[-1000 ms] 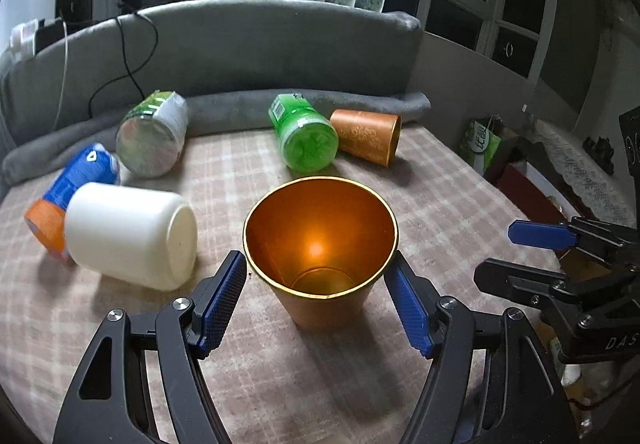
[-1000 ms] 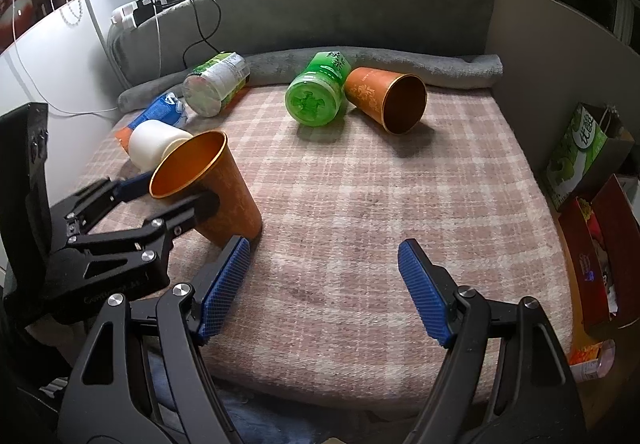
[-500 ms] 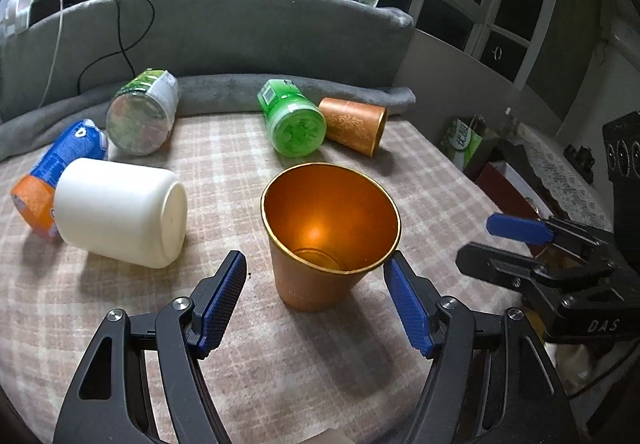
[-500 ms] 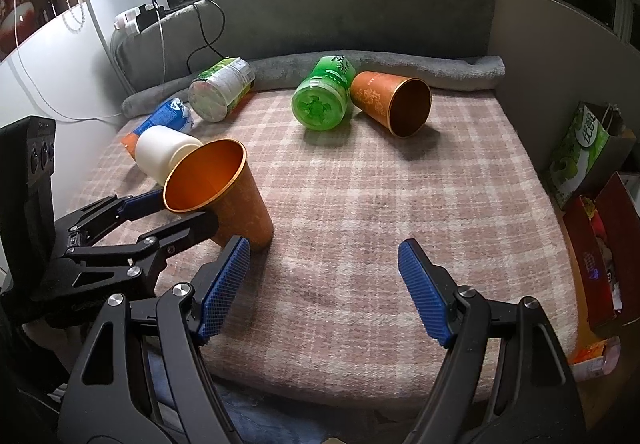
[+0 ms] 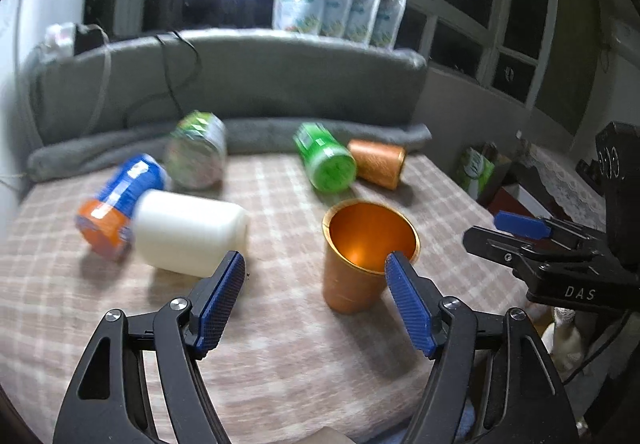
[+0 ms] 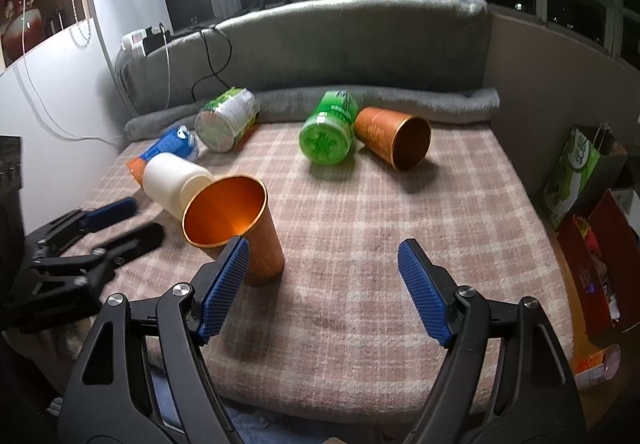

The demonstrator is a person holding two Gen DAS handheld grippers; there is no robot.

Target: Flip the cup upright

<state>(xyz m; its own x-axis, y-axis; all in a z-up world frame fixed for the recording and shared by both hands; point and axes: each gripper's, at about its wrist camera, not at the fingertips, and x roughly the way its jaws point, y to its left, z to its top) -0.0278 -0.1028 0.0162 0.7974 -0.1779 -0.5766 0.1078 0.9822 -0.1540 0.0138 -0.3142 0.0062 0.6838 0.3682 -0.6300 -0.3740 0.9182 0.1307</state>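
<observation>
Fingers [image 5: 222, 304] of my left gripper [image 5: 316, 302] stand wide apart with nothing between them, and the same goes for my right gripper [image 6: 324, 292], whose blue pads hang spread over the near edge of the checked blanket [image 6: 400, 228]. A second ago the upright cup [image 5: 366, 256] sat framed between the left fingers; now I have drawn that gripper back and off to the left, so the cup stands free just beyond the right-hand pad, mouth up, toward the blanket's near side. In the right wrist view the upright cup [image 6: 234, 224] is near the blanket's near left corner, partly behind my left-hand pad, and it looks closer to the lens than before.

Largest first among the rest: the grey bolster [image 6: 360, 104] runs along the far edge. The white jar [image 5: 188, 232] lies on its side left of the cup, touching the blue-and-orange bottle [image 5: 116, 204] behind it. The clear jar with a green label [image 5: 196, 156] lies near the far left corner. The green jar [image 5: 326, 160] lies near the far edge, with the second orange cup [image 6: 394, 142] just beside it, on its side, mouth toward the right edge. None of these has shifted.
</observation>
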